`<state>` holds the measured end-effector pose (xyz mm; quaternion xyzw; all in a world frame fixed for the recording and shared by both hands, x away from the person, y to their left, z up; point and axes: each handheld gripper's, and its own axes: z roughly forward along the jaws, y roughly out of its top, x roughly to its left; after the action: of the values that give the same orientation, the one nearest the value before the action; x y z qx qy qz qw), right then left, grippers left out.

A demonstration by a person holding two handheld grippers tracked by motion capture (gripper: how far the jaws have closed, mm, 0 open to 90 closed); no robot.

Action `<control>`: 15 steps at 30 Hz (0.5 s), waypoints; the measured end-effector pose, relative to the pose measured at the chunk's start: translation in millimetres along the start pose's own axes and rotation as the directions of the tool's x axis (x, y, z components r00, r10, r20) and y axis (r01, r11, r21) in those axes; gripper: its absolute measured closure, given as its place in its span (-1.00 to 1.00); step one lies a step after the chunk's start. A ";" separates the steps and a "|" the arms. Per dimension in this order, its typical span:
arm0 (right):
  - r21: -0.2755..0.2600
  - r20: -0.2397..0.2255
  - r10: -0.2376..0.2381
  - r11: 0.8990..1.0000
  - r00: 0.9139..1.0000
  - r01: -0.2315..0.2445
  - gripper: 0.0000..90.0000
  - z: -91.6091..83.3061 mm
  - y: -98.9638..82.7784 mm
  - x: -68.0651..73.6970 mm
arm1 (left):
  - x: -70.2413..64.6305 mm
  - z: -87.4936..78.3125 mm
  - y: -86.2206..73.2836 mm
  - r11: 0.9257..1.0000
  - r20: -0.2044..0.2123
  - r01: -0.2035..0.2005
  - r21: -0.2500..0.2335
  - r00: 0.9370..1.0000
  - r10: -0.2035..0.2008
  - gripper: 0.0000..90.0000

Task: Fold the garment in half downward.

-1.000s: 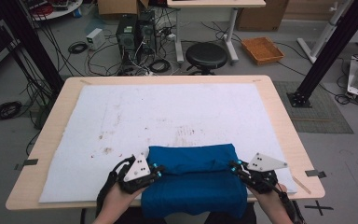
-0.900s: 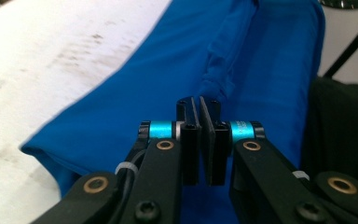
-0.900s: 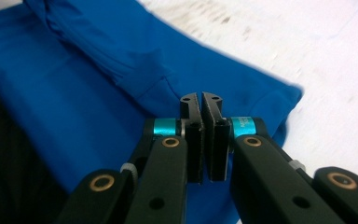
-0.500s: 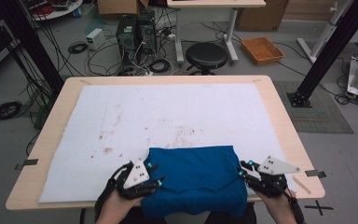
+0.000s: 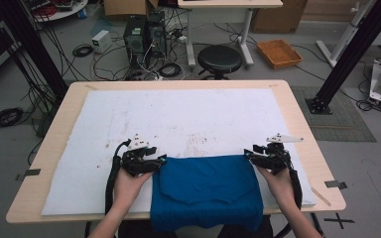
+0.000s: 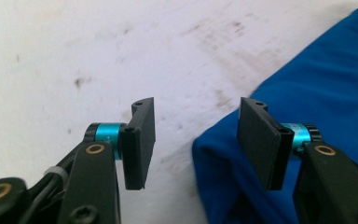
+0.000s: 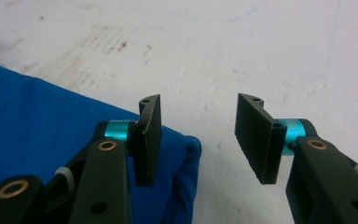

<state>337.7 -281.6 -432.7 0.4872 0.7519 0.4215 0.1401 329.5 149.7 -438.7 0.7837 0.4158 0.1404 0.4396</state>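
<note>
A folded blue cloth (image 5: 206, 191) lies at the near middle of the white mat (image 5: 178, 114) and hangs over the table's near edge. My left gripper (image 5: 159, 159) sits at the cloth's far left corner. Its jaws have just been opening and stand open, with the cloth's corner (image 6: 317, 70) low beside the right pad and nothing pinched by the left gripper (image 6: 198, 140). My right gripper (image 5: 249, 154) is at the far right corner. It has also just been opening; the right gripper (image 7: 203, 140) is open, and the cloth (image 7: 37, 116) lies under the left pad.
The wooden table (image 5: 54, 144) shows as a rim around the stained mat. Beyond the far edge stand a black stool (image 5: 220, 57) and computer towers (image 5: 139, 34) among cables, with an orange tray (image 5: 279, 52) on the floor. A black post (image 5: 345, 64) rises at the right.
Both grippers have let go of the cloth, opened, and moved away from the person to its far corners. The cloth now lies flatter, with a folded flap on top.
</note>
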 end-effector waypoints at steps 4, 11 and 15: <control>0.081 -0.048 0.011 0.997 0.999 -0.007 0.48 12.2 -6.1 -1.8 | -1.6 3.9 -5.7 0.999 -0.001 0.012 0.039 1.000 -0.011 0.17; 0.083 -0.074 -0.040 0.995 0.996 0.046 0.87 8.3 -9.3 1.3 | -7.0 4.5 -11.3 0.998 0.035 -0.029 0.056 0.999 0.027 0.77; 0.060 -0.069 -0.067 0.996 0.995 0.071 0.90 6.4 -8.1 0.4 | -5.6 3.8 -10.1 0.998 0.034 -0.036 0.049 0.999 0.034 0.85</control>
<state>336.5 -279.4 -442.7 0.4508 0.7854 0.4086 0.1139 322.9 145.9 -448.2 0.8038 0.3979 0.1245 0.4243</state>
